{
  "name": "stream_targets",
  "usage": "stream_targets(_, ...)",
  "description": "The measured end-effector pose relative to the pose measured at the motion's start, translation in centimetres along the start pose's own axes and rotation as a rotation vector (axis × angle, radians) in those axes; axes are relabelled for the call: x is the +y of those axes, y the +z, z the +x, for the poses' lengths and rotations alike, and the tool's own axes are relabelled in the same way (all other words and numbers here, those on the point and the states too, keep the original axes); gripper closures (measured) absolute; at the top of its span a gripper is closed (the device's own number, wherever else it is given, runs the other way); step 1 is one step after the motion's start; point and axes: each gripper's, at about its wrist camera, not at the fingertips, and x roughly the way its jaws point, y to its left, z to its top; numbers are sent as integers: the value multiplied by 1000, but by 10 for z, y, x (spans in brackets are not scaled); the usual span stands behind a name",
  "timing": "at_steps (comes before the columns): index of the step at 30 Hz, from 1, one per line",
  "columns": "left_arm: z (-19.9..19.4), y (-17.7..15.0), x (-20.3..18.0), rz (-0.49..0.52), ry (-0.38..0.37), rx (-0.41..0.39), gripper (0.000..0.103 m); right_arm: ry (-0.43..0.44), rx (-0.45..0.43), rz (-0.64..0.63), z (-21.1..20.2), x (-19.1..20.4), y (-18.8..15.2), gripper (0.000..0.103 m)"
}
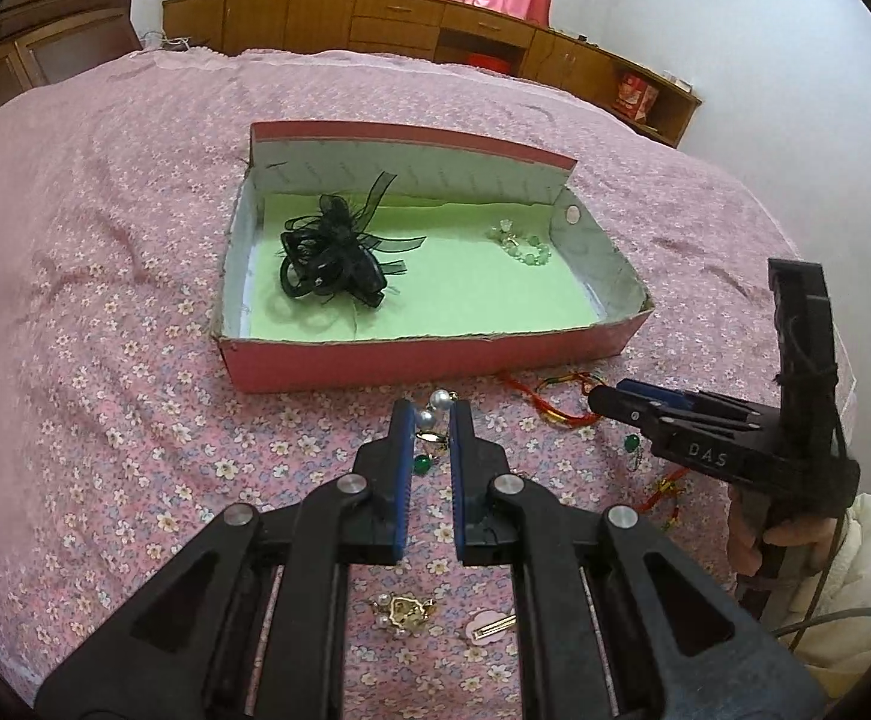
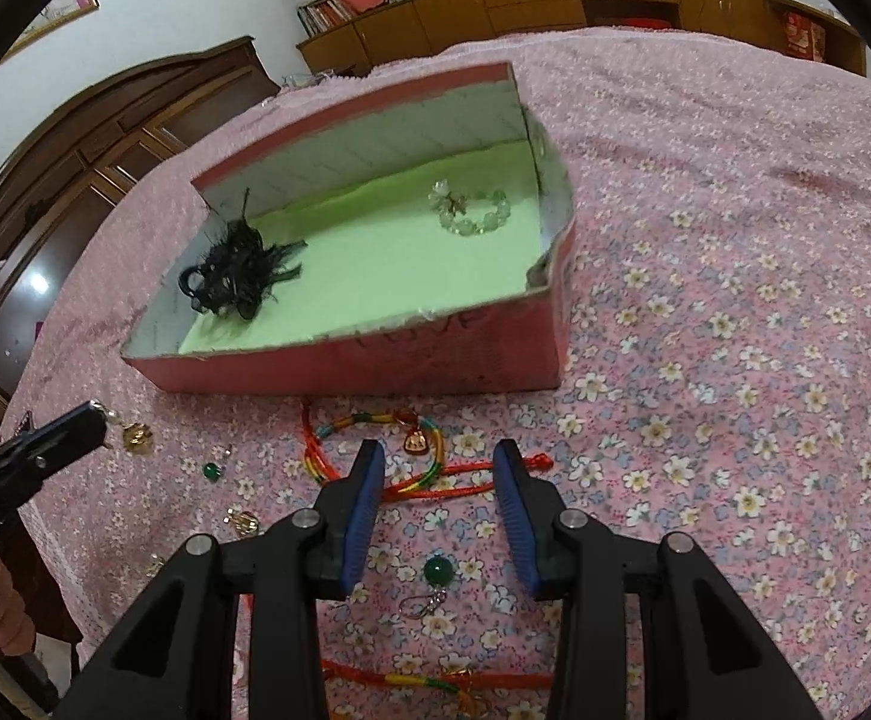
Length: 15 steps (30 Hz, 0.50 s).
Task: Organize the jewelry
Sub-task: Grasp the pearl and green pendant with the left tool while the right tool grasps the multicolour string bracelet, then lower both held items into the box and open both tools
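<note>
Pink box (image 2: 375,354) on floral bedspread (image 2: 735,360), green-lined; black hair bow (image 1: 330,255) and pale bead bracelet (image 2: 471,213) inside. Left gripper (image 1: 432,414) clamped on pearl earring (image 1: 432,414) before box. Right gripper (image 2: 438,459) parted, empty, over red cord bracelet (image 2: 411,462) before box.

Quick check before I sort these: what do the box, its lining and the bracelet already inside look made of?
Box: looks like cardboard, matte pink outside, pale inside; the rim is ragged and bare at the edge.
Lining: a flat matte light-green sheet, probably paper or thin foam; cannot tell which.
Bracelet: pale green translucent beads, glossy; glass, stone or plastic, look alone does not settle it.
</note>
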Motion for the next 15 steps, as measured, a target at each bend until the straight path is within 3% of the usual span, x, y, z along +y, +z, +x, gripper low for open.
stream_targets(3,0,-2,3,-7,7,2,100,-6,6,-6,4,1,-1,64)
stream_targets(7,1,-3,5,-17,9,4,100,-13,27,-22,7,3,-3,92)
stream_targets(15,-4,-3,8,-24,22,-9,100,-13,-32,-36,-17,8,-7,96)
